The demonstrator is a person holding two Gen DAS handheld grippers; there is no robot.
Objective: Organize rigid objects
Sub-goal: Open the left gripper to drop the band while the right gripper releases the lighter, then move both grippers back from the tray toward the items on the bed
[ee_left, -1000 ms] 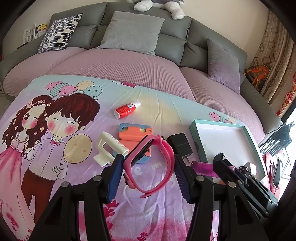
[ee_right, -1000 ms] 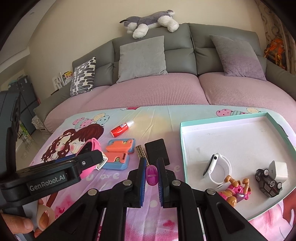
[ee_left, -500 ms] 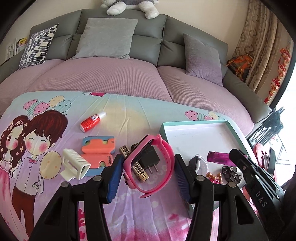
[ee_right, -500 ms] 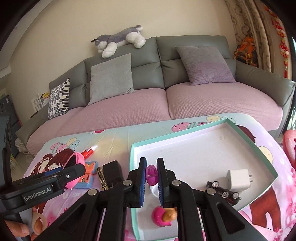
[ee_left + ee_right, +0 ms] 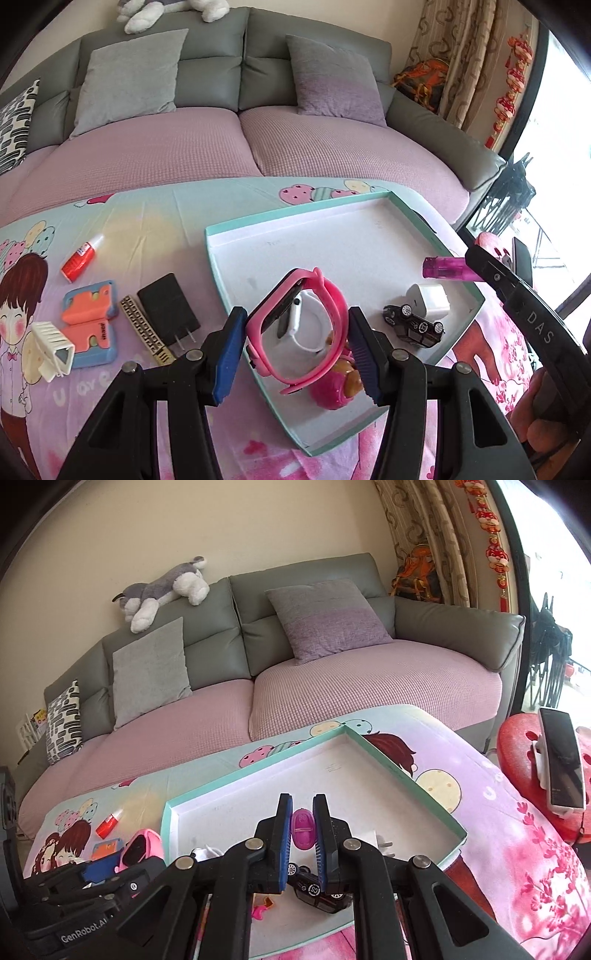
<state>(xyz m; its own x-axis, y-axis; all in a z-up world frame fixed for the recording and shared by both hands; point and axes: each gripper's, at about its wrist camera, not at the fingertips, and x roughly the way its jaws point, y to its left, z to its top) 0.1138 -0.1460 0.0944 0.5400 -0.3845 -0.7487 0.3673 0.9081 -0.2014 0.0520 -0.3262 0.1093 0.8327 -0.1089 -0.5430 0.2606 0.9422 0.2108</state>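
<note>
My left gripper [image 5: 295,321] is shut on a pink smartwatch [image 5: 327,295] and holds it over the near left part of the white tray with a teal rim [image 5: 295,218]. Under the pink watch lies a white watch [image 5: 310,328]. A pink toy figure [image 5: 332,391], a black toy car [image 5: 413,325] and a white charger [image 5: 428,299] lie near it in the tray. My right gripper [image 5: 303,801] is shut on a magenta lighter [image 5: 303,829] above the tray [image 5: 399,771]. The lighter [image 5: 447,267] also shows over the tray's right edge.
On the cartoon cloth left of the tray lie a red glue bottle [image 5: 79,258], an orange and blue folding piece [image 5: 90,321], a white clip [image 5: 51,345], a black plug [image 5: 168,308] and a patterned bar [image 5: 146,334]. A sofa stands behind. A phone [image 5: 561,760] sits on a red stool at the right.
Both grippers have moved right across the cloth and now hang over the tray, the left still carrying the pink watch and the right the lighter. Their grips are unchanged.
</note>
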